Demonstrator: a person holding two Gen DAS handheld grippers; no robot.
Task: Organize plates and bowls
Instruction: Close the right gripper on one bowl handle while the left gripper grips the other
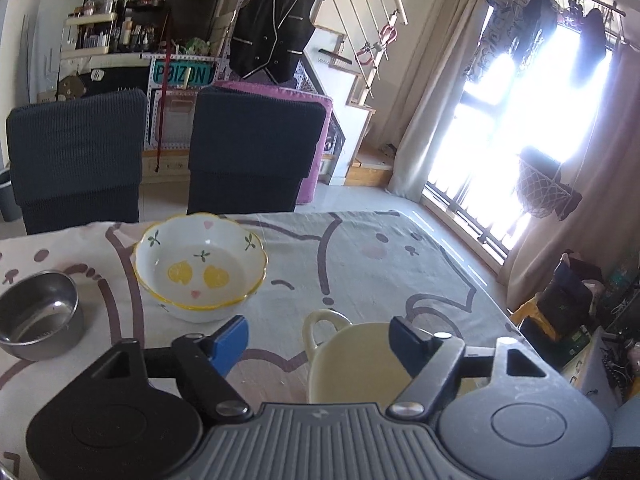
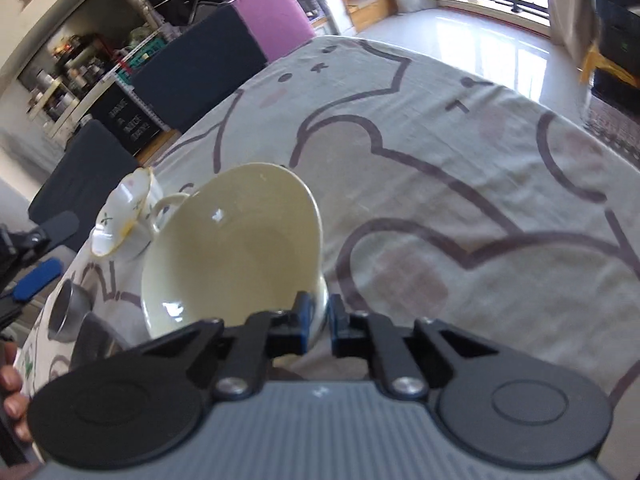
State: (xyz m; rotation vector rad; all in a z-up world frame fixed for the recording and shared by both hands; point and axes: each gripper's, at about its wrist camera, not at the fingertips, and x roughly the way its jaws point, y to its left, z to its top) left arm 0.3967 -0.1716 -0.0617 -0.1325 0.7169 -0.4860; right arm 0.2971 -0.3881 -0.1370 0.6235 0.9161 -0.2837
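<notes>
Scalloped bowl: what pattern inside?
Lemon halves, leaf sprigs, pink hearts, yellow rim; clearest in left wrist view.

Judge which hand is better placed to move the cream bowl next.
Right, probably: the right tongs are shut on the cream bowl's rim. The left tongs stand open, one finger above the bowl, gripping nothing.

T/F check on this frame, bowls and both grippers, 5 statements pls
1. The right gripper is clamped on the rim of the cream bowl. True.
2. The left gripper grips the floral bowl. False: its jaws stand apart with nothing pressed between them, and the floral bowl sits untouched farther back on the table.
3. The cream bowl has a loop handle. True.
4. The steel bowl is stacked inside the floral bowl. False: it stands alone on the tablecloth, beside it.
5. The floral bowl holds food. False: it is empty, showing only a painted pattern.
</notes>
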